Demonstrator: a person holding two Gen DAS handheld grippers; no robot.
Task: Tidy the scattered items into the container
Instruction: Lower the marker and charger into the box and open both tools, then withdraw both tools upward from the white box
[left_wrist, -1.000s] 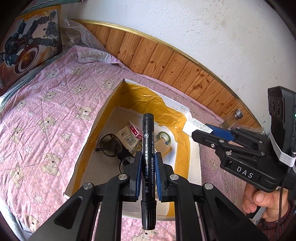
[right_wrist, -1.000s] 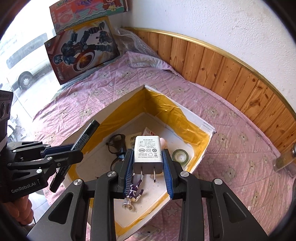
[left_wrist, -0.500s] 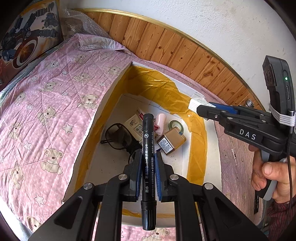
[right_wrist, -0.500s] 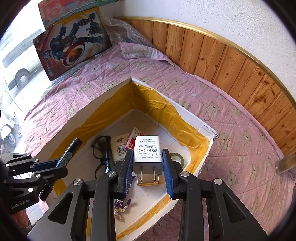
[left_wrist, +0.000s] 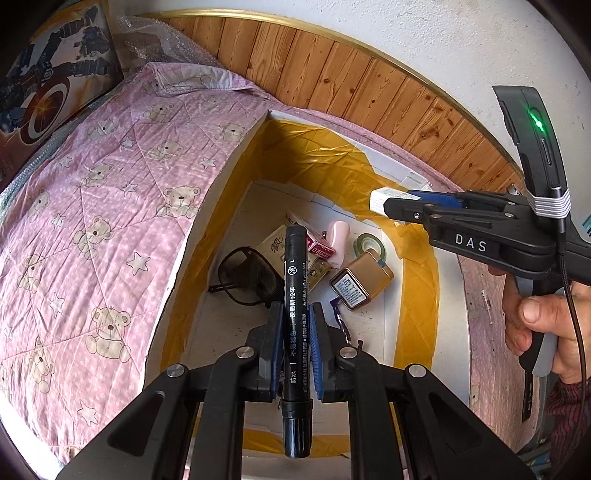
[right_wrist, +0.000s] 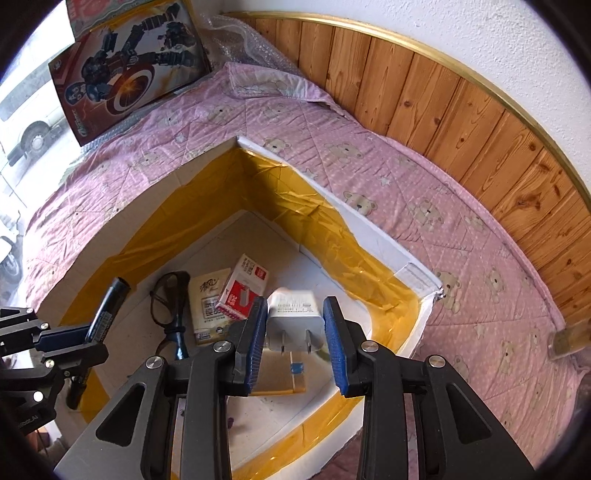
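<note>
Over the box (right_wrist: 373, 236), left tongs (left_wrist: 294, 343) clamp marker (left_wrist: 294, 295), right tongs (right_wrist: 295, 332) parted, charger (right_wrist: 291, 317) loose between.

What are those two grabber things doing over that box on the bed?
A person is tidying small things into the white box. The left hand-held gripper grips a black marker above it. The right hand-held gripper has its fingers spread around a white charger plug, which looks blurred, probably dropping in. Glasses and tape are already inside.
</note>
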